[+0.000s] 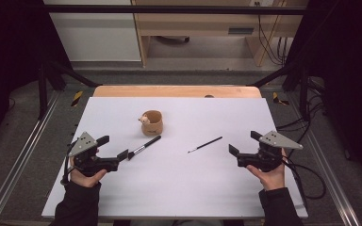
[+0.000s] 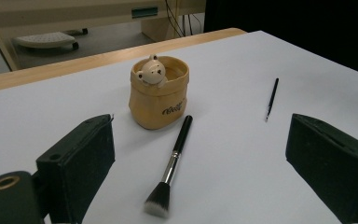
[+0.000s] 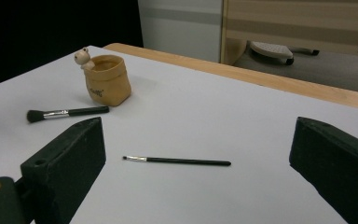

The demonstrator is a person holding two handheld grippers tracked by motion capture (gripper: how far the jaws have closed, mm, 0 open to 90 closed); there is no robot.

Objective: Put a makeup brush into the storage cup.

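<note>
A tan bag-shaped cup (image 1: 152,122) (image 2: 159,92) (image 3: 106,79) with a small bear figure on its rim stands upright on the white table (image 1: 179,188). A thick makeup brush (image 1: 143,147) (image 2: 171,167) (image 3: 66,112) lies just in front of the cup, bristles toward my left gripper (image 1: 114,147) (image 2: 209,168). That gripper is open, nothing between its jaws. A thin black brush (image 1: 205,144) (image 2: 271,99) (image 3: 177,161) lies to the right of centre. My right gripper (image 1: 241,143) (image 3: 200,172) is open and empty, pointing at the thin brush.
A wooden strip (image 1: 176,91) edges the table's far side. Beyond it are light wooden furniture (image 1: 202,23) and cables on the floor. Metal rails (image 1: 23,155) run along both sides of the table.
</note>
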